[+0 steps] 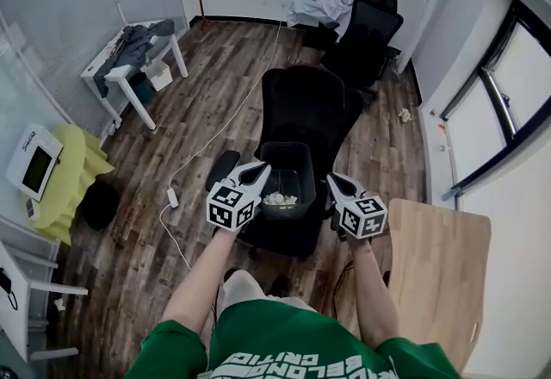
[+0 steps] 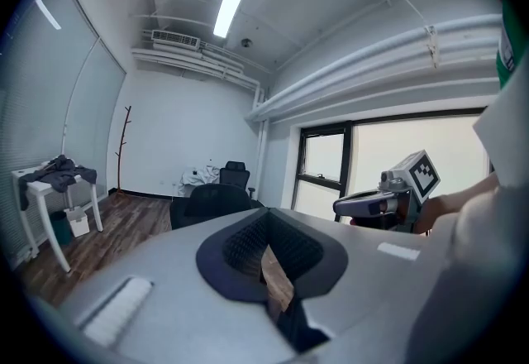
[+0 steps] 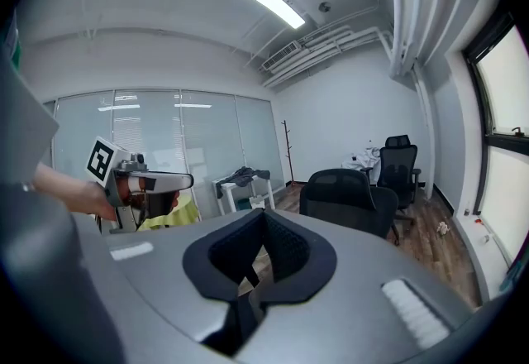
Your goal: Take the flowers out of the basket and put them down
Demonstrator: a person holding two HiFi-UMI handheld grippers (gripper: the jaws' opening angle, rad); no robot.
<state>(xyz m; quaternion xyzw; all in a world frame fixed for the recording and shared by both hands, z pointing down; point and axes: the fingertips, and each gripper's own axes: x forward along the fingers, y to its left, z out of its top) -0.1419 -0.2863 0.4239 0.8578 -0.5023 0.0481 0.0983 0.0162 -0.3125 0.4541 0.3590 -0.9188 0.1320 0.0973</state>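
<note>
A dark basket (image 1: 287, 164) stands upright on the seat of a black office chair (image 1: 306, 106), and the white flowers (image 1: 278, 198) lie low inside it, bunched at the bottom. Nothing else can be made out in the basket.

The person stands just behind the chair with both forearms stretched forward, one on each side of the basket. The left tongs (image 1: 256, 170) point at the basket's left rim, close beside it. The right tongs (image 1: 337, 183) sit just off the right wall. Both point forward and tip slightly down.

In the left gripper view the left tongs (image 2: 269, 259) are drawn together, with only a thin slit of floor showing between the pads and nothing held. The right tongs (image 3: 258, 259) are pressed fully closed and are also empty. Each gripper view shows the other tongs off to the side, level with it, with open air between the two.

A wooden desk (image 1: 435, 270) lies at the person's right, its near edge just beside the right arm and its top bare. To the left, bare wooden floor (image 1: 146, 257) opens out, crossed by a white cable (image 1: 176, 188). A white desk (image 1: 129, 67) with clothes piled on it stands well away at the far left. A second black chair (image 1: 370, 33) stands beyond the first, by the far wall.
</note>
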